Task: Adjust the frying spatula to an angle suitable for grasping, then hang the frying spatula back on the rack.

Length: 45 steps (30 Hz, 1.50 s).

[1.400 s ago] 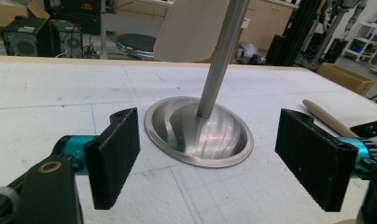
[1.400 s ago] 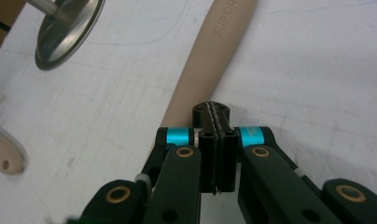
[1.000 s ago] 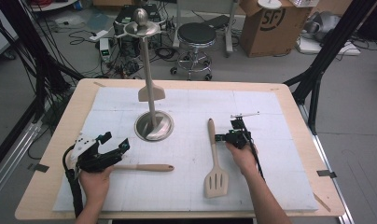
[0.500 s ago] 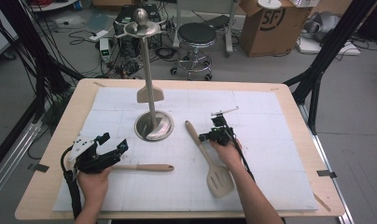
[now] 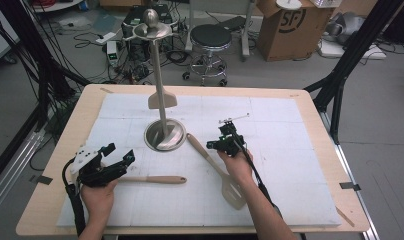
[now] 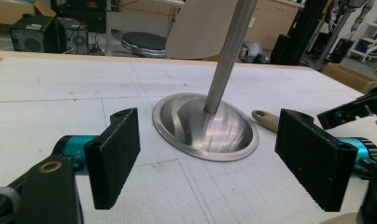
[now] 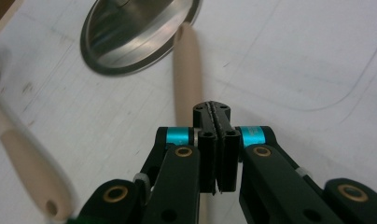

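The fingers of the left gripper [image 5: 119, 159] stand wide apart with nothing between them, resting low at the near left of the white-covered surface [image 5: 300, 150]; in the left gripper view the two black pads [image 6: 114, 156] frame the steel base without touching anything. Just beside that gripper, toward the middle, a wooden utensil [image 5: 157, 179] lies flat, its handle pointing right. Behind it, the utensil stand [image 5: 164, 135] rises from a round steel base to a hooked top, and one flat wooden tool [image 5: 161, 100] hangs against its pole.

Right of the stand, the slotted spatula [image 5: 215, 167] runs at a slant, its handle end near the base and its blade toward the near edge. The fingers of the right gripper [image 5: 221, 145] are pressed shut on the spatula's handle about midway; the right gripper view shows the pads closed tight with the pale handle [image 7: 186, 74] running out ahead toward the steel base [image 7: 130, 32].

The work in hand looks like carrying this spatula to the stand for hanging. To do it well, the grip should stay firm so the long blade cannot swing or twist, the handle end should be raised clear of the base before turning it upright, and the approach to the top should keep away from the tool already hanging. Whether the handle has a hanging hole cannot be told here.
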### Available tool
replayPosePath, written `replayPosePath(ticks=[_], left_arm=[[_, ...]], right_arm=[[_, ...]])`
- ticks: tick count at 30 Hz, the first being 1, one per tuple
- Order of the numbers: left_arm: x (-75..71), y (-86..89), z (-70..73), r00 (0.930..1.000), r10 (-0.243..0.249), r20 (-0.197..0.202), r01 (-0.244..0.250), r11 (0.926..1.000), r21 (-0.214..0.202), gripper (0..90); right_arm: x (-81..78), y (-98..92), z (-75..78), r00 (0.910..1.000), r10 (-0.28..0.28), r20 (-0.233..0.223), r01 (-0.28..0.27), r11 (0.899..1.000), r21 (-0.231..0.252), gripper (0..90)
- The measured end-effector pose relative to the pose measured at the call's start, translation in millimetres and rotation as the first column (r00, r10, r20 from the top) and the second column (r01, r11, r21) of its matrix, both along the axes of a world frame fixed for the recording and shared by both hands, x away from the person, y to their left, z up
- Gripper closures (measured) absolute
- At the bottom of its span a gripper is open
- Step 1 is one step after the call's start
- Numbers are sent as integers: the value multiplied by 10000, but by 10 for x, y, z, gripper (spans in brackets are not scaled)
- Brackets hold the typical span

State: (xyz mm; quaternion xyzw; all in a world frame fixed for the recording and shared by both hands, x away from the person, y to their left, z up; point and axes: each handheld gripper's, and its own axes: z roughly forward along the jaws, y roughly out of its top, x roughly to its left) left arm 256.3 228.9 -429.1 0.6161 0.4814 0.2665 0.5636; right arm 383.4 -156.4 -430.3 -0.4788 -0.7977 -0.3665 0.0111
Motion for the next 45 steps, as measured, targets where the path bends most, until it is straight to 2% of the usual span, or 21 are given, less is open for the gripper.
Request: replayPosePath(ticks=[2, 7, 10, 16, 19, 23, 27, 30, 40, 45], left_arm=[[-1, -6, 3, 10000, -40, 15, 40, 10000, 36, 227], [1, -18, 2, 10000, -59, 10, 59, 10000, 36, 227], [4, -20, 0, 10000, -49, -1, 49, 10000, 42, 227], [7, -19, -5, 10000, -45, -19, 45, 10000, 46, 227], [9, -24, -6, 10000, -75, -29, 75, 10000, 46, 228], [9, -30, -5, 10000, -58, -29, 58, 10000, 81, 228], [9, -28, -7, 10000, -44, -45, 44, 10000, 87, 228], [11, -25, -8, 10000, -42, -35, 42, 10000, 65, 228], [13, -36, -7, 10000, -71, -44, 71, 10000, 70, 228], [23, -45, -8, 10000, -76, -56, 76, 9999, 99, 228]], right_arm=[[-71, 8, 26, 9998, 178, 38, -177, 9998, -87, 890], [-203, -8, 10, 9990, 391, -225, -401, 9981, -476, 879], [-238, -35, -8, 9985, 414, -367, -428, 9984, -378, 853], [-312, -53, 38, 9980, 435, -467, -454, 9982, -400, 748], [-347, -56, 55, 9977, 411, -539, -443, 9973, -590, 702], [-382, -56, 46, 9968, 388, -692, -437, 9965, -707, 679], [-394, -60, 49, 9974, 419, -591, -472, 9946, -922, 656], [-397, -55, 43, 9971, 324, -688, -399, 9931, -1103, 621], [-401, -36, 29, 9964, 332, -786, -423, 9922, -1174, 615], [-411, -6, 22, 9971, 334, -684, -436, 9874, -1524, 615]])
